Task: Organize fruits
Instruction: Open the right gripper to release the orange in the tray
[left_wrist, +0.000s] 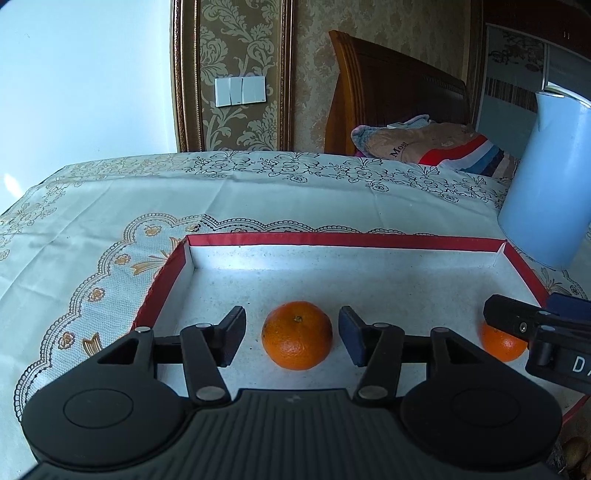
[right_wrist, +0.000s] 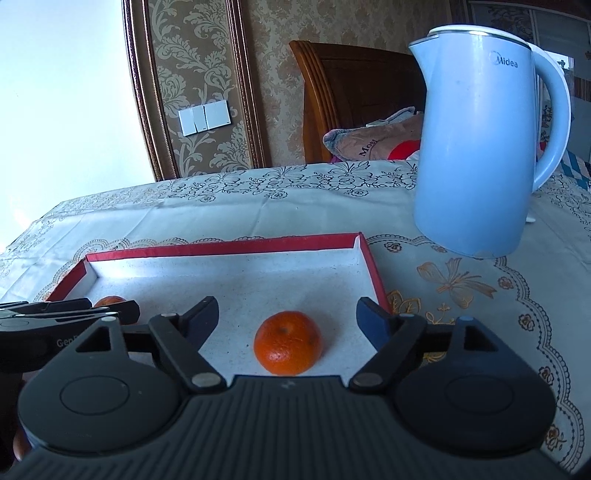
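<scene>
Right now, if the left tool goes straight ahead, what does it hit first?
The left tool would meet the orange lying between its open fingers in the red-rimmed box; beyond it, probably the box's far wall.

Two oranges (left_wrist: 297, 335) (right_wrist: 287, 342) in tray (left_wrist: 343, 240), kettle (right_wrist: 476, 147) behind.

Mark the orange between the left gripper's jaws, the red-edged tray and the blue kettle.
orange (left_wrist: 297, 335): left wrist view, middle of its peel.
tray (left_wrist: 343, 240): left wrist view, far red rim.
kettle (right_wrist: 472, 155): right wrist view, middle of its blue body.
</scene>
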